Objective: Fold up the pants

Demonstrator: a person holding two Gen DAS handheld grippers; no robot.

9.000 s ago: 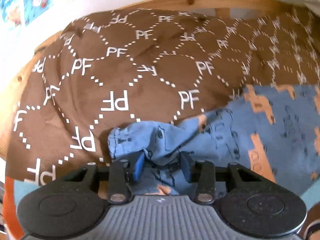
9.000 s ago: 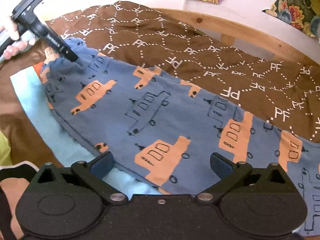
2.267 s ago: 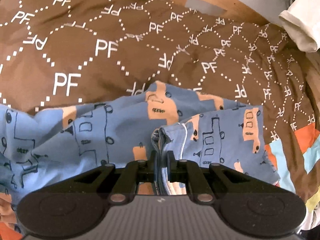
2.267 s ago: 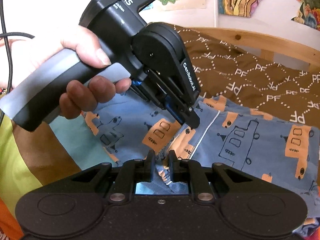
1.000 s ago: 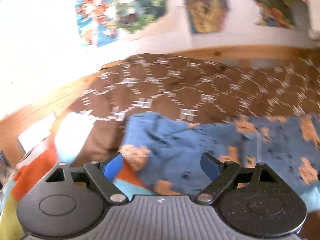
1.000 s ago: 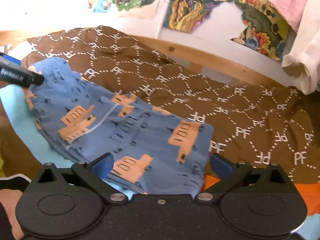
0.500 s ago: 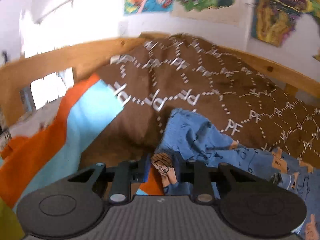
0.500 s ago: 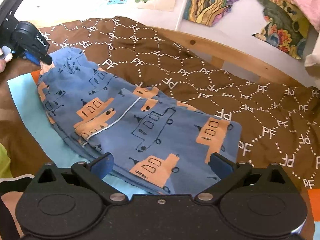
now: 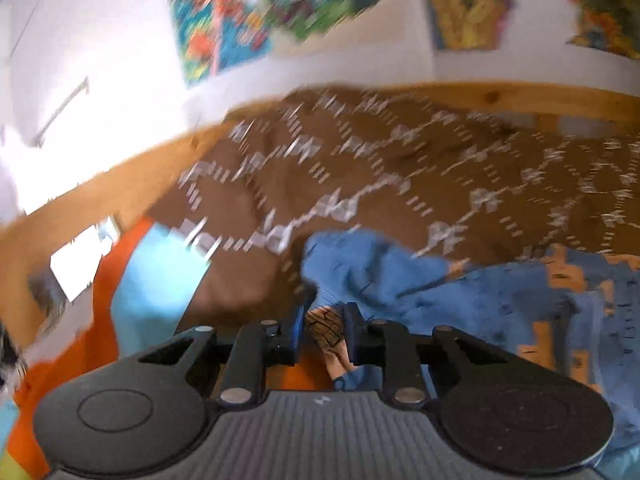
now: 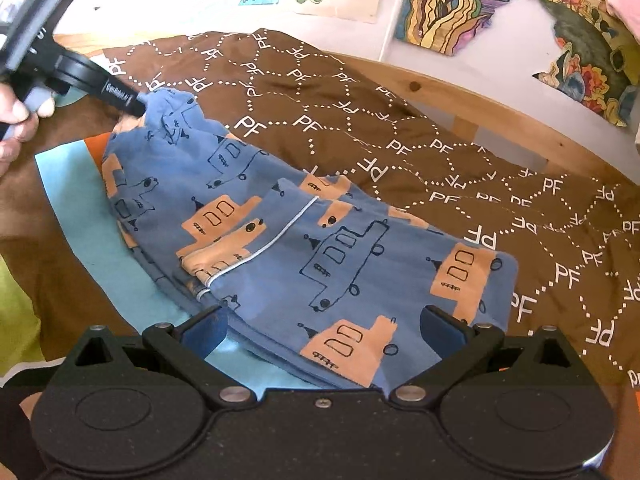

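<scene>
Left wrist view, motion-blurred. Left gripper point(image 9: 322, 330) closed on a bunched edge of the pants point(image 9: 460, 300), an orange patch of the fabric pinched between the two fingers point(image 9: 352, 330). Blue pants with orange print spread to the right of the gripper across the brown blanket point(image 9: 400, 184) with white lettering. Orange and light-blue bedding point(image 9: 152, 292) at left beneath the blanket edge. Wooden bed frame point(image 9: 520, 98) behind, posters point(image 9: 280, 4) on the white wall above; detail lost to blur.

Right wrist view, sharp. Right gripper point(image 10: 322, 326) open, fingers point(image 10: 442, 326) spread wide and holding nothing, poised just above the near edge of the pants point(image 10: 320, 240). Pants folded over on the bed, a shorter upper layer with a white piped seam lying on a longer lower layer; blue ground, orange and outlined vehicle motifs. Far narrow end of the pants raised and gripped by the left gripper point(image 10: 140, 104), held in a hand point(image 10: 18, 120) at upper left. Pants partly on the brown blanket point(image 10: 400, 120), partly on the light-blue bedding point(image 10: 80, 208). Wooden bed frame point(image 10: 500, 108) along the far side; posters point(image 10: 452, 4) on the wall.
</scene>
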